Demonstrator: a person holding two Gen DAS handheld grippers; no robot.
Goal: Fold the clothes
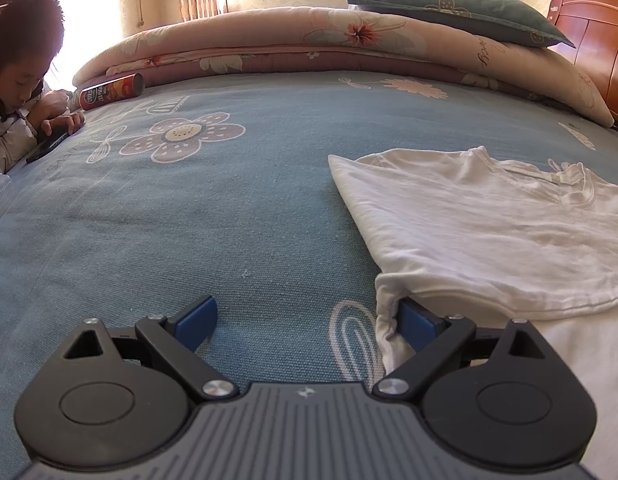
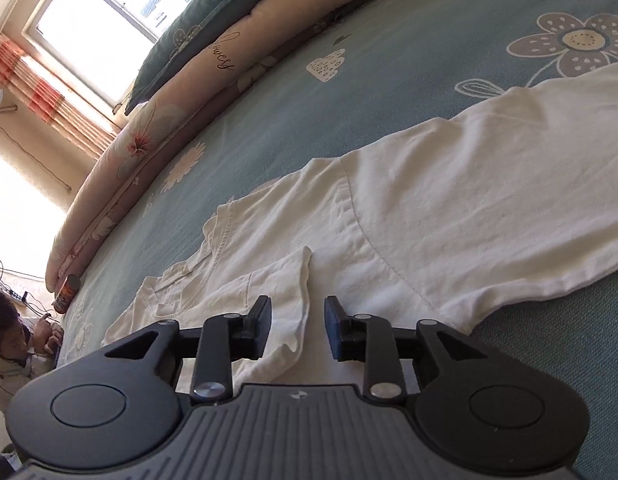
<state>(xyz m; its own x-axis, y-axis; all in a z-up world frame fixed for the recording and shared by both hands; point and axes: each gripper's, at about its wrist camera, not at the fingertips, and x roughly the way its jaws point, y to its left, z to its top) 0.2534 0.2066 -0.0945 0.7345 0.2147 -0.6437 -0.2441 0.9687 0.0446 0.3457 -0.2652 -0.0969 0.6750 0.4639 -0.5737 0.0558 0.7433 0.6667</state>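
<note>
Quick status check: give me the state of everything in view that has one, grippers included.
white T-shirt: lying on the bed, partly folded, sleeve flap turned over.
left gripper: jaws wide open; shirt hem draped by its right finger, not pinched.
right gripper: jaws open, above the sleeve flap, not gripping.
snack can: lying on its side.
quilt: folded, pillow on top.

White shirt point(image 2: 449, 208) ahead of claw: soft matt cotton, creased. Bedsheet point(image 1: 229, 208) beneath: coarse woven matt cloth. Right gripper point(image 2: 297, 328): matt black plastic, shiny metal pins.
</note>
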